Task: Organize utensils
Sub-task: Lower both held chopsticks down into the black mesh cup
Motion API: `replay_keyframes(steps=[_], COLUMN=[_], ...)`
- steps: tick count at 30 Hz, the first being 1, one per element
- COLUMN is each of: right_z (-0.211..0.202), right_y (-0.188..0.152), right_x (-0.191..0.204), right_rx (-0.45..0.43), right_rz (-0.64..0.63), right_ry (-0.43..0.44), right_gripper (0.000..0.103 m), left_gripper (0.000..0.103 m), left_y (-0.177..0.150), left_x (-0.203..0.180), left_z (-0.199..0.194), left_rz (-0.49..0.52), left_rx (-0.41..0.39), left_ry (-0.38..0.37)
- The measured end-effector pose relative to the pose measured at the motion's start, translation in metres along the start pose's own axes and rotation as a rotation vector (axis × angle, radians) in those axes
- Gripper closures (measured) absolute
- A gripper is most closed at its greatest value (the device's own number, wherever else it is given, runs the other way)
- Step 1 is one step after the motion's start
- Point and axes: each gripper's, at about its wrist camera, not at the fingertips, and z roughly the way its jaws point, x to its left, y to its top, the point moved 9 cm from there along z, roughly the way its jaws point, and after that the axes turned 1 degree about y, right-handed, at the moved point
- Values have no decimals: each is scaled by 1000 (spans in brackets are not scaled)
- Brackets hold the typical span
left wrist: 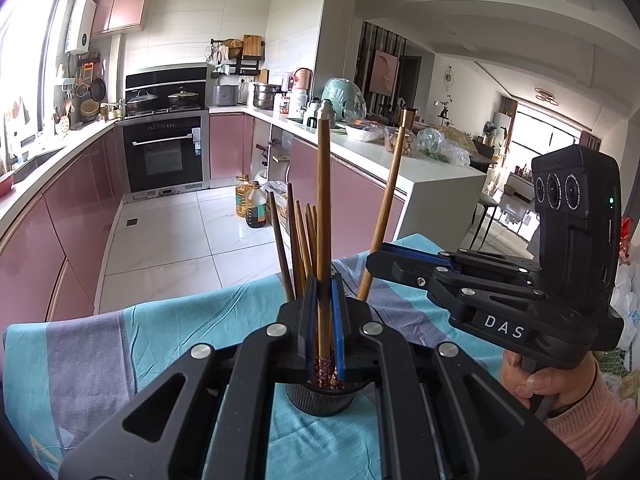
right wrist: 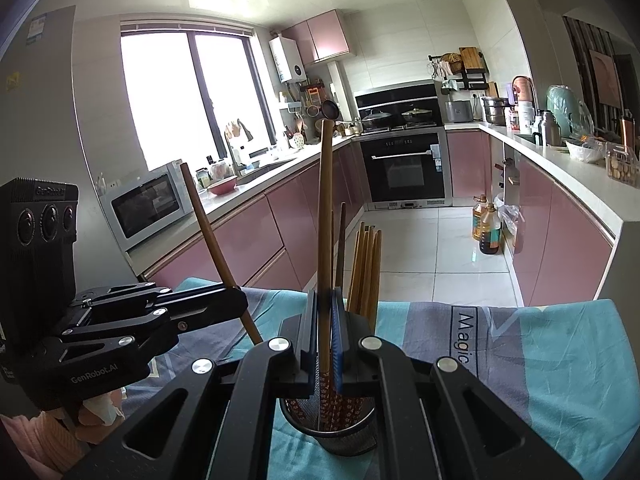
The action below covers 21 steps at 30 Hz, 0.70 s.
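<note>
A black mesh holder (left wrist: 320, 400) (right wrist: 348, 442) stands on the teal and grey cloth (left wrist: 180, 332) (right wrist: 540, 360) with several brown chopsticks (left wrist: 300, 240) (right wrist: 366, 264) upright in it. My left gripper (left wrist: 324, 284) (right wrist: 242, 300) is shut on one chopstick (left wrist: 323, 200) (right wrist: 212, 240), whose red patterned end dips into the holder. My right gripper (right wrist: 325, 296) (left wrist: 374, 260) is shut on another chopstick (right wrist: 326, 200) (left wrist: 386, 208), its patterned end also inside the holder. The two grippers flank the holder, left and right.
A hand in a pink sleeve (left wrist: 560, 384) grips the right gripper's handle. Beyond the table's far edge lie a tiled floor, pink cabinets, an oven (right wrist: 404, 168), a microwave (right wrist: 148, 208) and oil bottles (left wrist: 250, 202) on the floor.
</note>
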Motion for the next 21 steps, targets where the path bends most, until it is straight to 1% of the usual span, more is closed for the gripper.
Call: replay_keyframes(steps=[21], right_z=[7], right_y=[-15], right_x=[-6], right_rx=[26], right_rz=[14], right_ry=[-3], right_gripper=[97], left_gripper=[95], left_y=[-1], left_x=[2], left_z=[16], left_rz=[-3], left_rx=[43], left_ry=[0])
